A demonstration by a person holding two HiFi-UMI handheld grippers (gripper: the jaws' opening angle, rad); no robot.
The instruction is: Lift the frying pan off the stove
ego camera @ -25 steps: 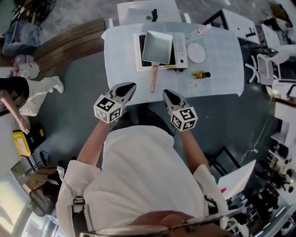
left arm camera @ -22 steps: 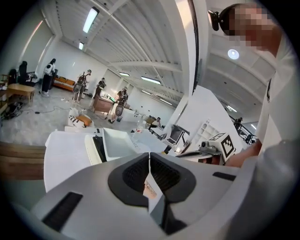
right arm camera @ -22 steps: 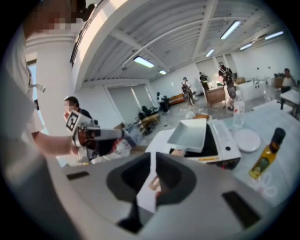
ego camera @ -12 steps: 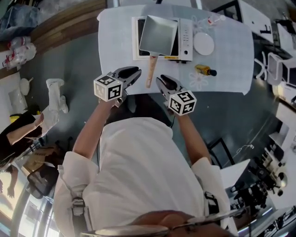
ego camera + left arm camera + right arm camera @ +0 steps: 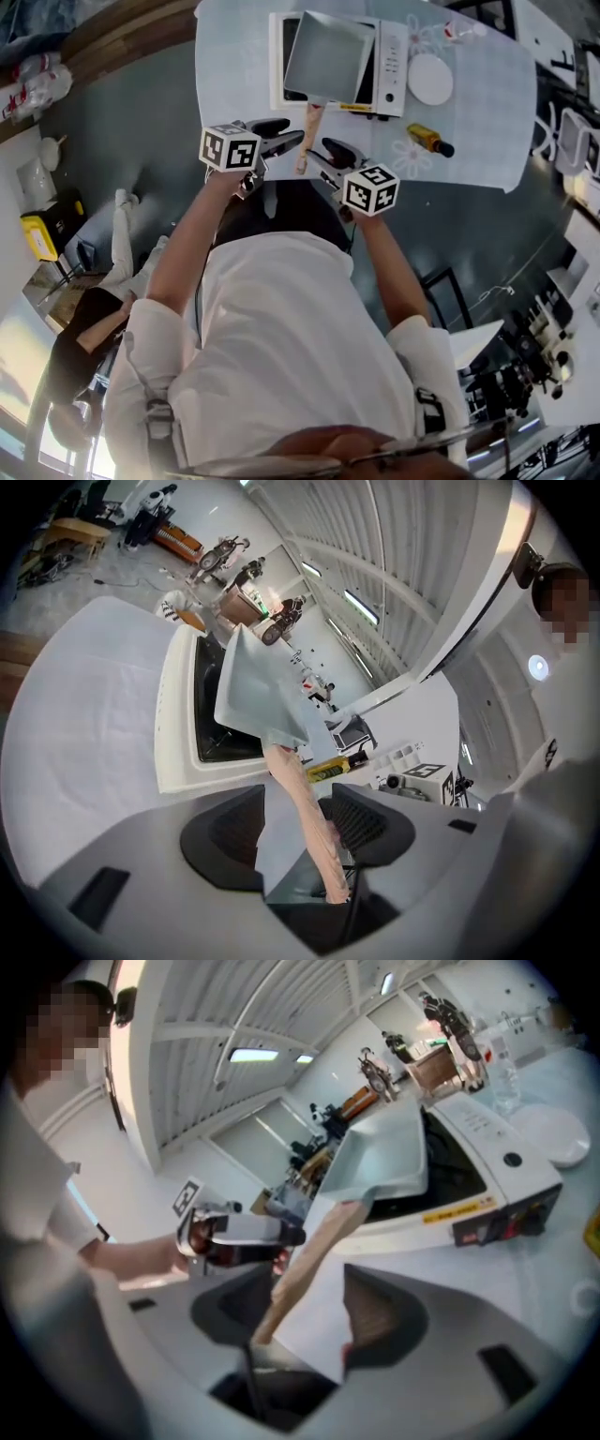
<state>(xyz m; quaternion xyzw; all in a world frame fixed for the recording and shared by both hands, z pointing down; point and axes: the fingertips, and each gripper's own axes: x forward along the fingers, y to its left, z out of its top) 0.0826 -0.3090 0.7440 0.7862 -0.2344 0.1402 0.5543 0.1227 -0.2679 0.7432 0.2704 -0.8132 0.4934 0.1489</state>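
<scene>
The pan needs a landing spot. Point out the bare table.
Bare: cloth left of the stove; cloth right of the plate and yellow bottle. Crowded: in front of the stove, where left tongs and right tongs, jaws just opening, straddle the pan handle.

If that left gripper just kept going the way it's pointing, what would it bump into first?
Most likely the frying pan's wooden handle: it already lies between the left gripper's jaws, which have just been opening, though no pad presses it. Depth is hard to judge.
</scene>
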